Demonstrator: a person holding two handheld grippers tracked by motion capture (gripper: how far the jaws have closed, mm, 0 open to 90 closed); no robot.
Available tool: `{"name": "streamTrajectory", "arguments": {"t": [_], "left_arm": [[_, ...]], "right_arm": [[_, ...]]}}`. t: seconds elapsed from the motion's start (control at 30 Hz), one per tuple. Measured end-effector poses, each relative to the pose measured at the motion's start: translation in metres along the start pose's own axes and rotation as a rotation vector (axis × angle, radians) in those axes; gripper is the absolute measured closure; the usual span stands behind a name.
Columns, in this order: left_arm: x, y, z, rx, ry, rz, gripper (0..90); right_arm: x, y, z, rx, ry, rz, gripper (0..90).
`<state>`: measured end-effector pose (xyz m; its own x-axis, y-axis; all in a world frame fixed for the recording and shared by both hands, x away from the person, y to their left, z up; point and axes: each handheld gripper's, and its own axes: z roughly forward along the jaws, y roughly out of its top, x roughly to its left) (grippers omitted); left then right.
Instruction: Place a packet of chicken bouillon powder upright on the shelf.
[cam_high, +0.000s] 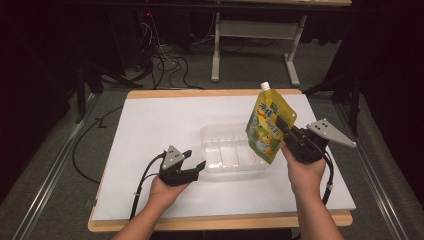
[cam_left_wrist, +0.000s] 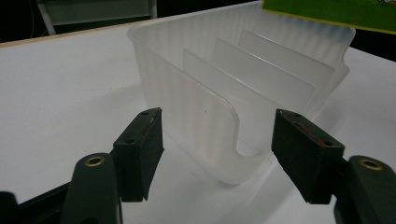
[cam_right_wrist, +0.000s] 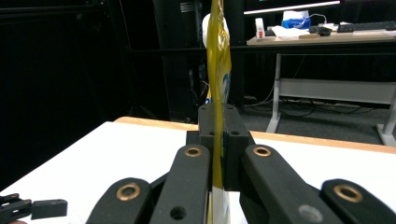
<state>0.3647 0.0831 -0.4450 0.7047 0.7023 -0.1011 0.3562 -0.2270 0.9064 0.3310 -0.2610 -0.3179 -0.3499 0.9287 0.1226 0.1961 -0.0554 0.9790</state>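
Right gripper (cam_high: 286, 131) is clamped on a yellow-green drink pouch (cam_high: 267, 125), jaws pinched together on its right edge; in the right gripper view the pouch (cam_right_wrist: 218, 70) runs edge-on up between the closed jaws, white cap (cam_right_wrist: 208, 25) on top. Pouch is held in the air, roughly upright with a slight tilt, white spout cap (cam_high: 265, 86) uppermost, printed face toward the camera, lower end hanging over the right end of the container. Left gripper (cam_high: 196, 161) sits low on the white table (cam_high: 150, 120), jaws spread wide and gripping nothing; in the left gripper view its two pads (cam_left_wrist: 140, 149) straddle the near corner of the container (cam_left_wrist: 224, 116) without touching it. Container is a clear frosted plastic bin (cam_high: 227, 147) near the middle of the table, rectangular, with upright dividers (cam_left_wrist: 261, 70) splitting it into slots; slots look empty. A strip of the pouch's green bottom edge (cam_left_wrist: 327, 11) shows above the bin's far rim in the left gripper view.
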Motion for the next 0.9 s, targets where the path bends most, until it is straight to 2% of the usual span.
{"name": "streamTrajectory", "arguments": {"t": [0.2, 0.23, 0.33, 0.5, 0.73, 0.9], "left_arm": [[-0.006, 0.000, 0.012, 0.013, 0.033, 0.013, 40.1], [-0.008, -0.001, 0.017, 0.022, 0.058, 0.025, 41.4], [-0.009, -0.002, 0.021, 0.028, 0.073, 0.037, 46.4], [-0.007, -0.002, 0.022, 0.035, 0.071, 0.031, 52.8], [-0.007, -0.004, 0.024, 0.038, 0.071, 0.047, 62.1], [-0.009, -0.004, 0.024, 0.040, 0.076, 0.062, 65.4]], "right_arm": [[0.007, -0.004, 0.011, -0.006, -0.001, -0.002, 90.0], [0.010, -0.006, 0.016, -0.003, 0.005, 0.004, 90.0], [0.015, -0.008, 0.023, 0.001, 0.004, 0.005, 90.0], [0.019, -0.011, 0.033, 0.002, -0.015, -0.007, 90.0], [0.021, -0.017, 0.043, 0.010, -0.031, -0.004, 90.0], [0.022, -0.022, 0.048, 0.018, -0.040, -0.005, 90.0]]}}
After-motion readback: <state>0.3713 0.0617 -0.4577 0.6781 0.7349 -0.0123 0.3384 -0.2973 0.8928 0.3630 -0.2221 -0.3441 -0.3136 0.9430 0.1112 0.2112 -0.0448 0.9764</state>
